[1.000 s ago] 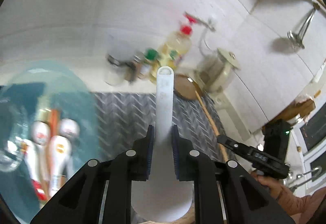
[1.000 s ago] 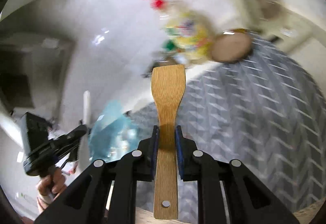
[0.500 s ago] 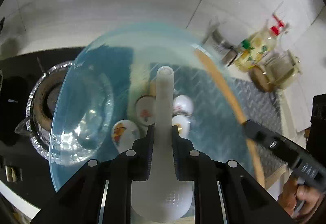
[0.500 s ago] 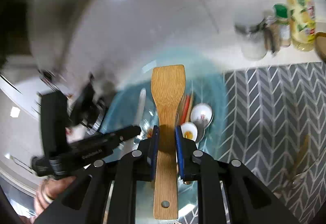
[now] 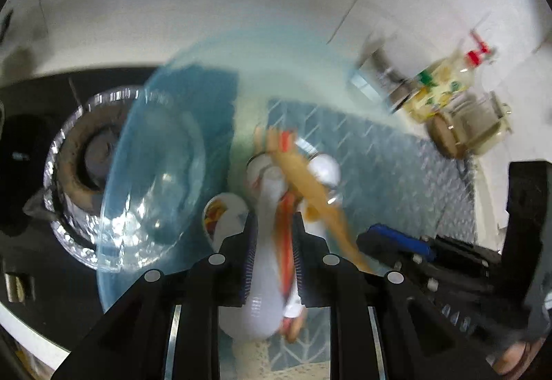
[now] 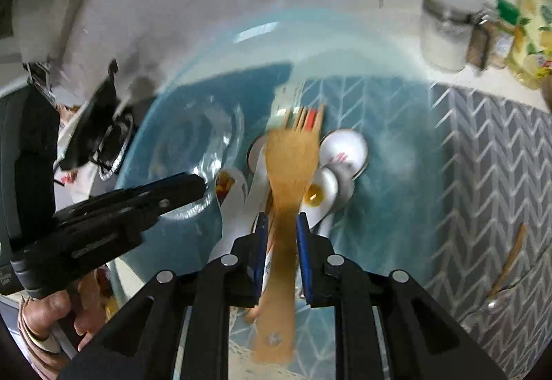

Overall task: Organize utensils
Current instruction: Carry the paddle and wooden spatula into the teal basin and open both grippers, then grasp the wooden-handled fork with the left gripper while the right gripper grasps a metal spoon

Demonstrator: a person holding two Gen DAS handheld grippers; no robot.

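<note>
My left gripper (image 5: 274, 224) hangs over a blue glass plate (image 5: 165, 124) that holds several ceramic spoons (image 5: 324, 169) and red chopsticks (image 5: 286, 142). A white spoon (image 5: 265, 259) lies between its jaws, which are opening; the pads stand off the handle. My right gripper (image 6: 282, 219) is shut on a wooden spatula (image 6: 289, 169), its blade down over the spoons (image 6: 345, 148) in the plate (image 6: 396, 124). The spatula (image 5: 310, 186) crosses in front of the left gripper. Each gripper shows at the edge of the other's view, close beside it.
A gas burner (image 5: 79, 152) sits left of the plate. A grey chevron mat (image 6: 490, 152) lies to the right, with a wooden-handled ladle (image 6: 510, 259) on it. A white jar (image 6: 445, 35), an oil bottle (image 5: 445, 86) and a glass jar (image 5: 483, 124) stand by the tiled wall.
Both grippers swung from the mat to over the blue plate and tipped downward. The left jaws have widened around the white spoon, which now looks blurred and lower. The spatula stays gripped.
</note>
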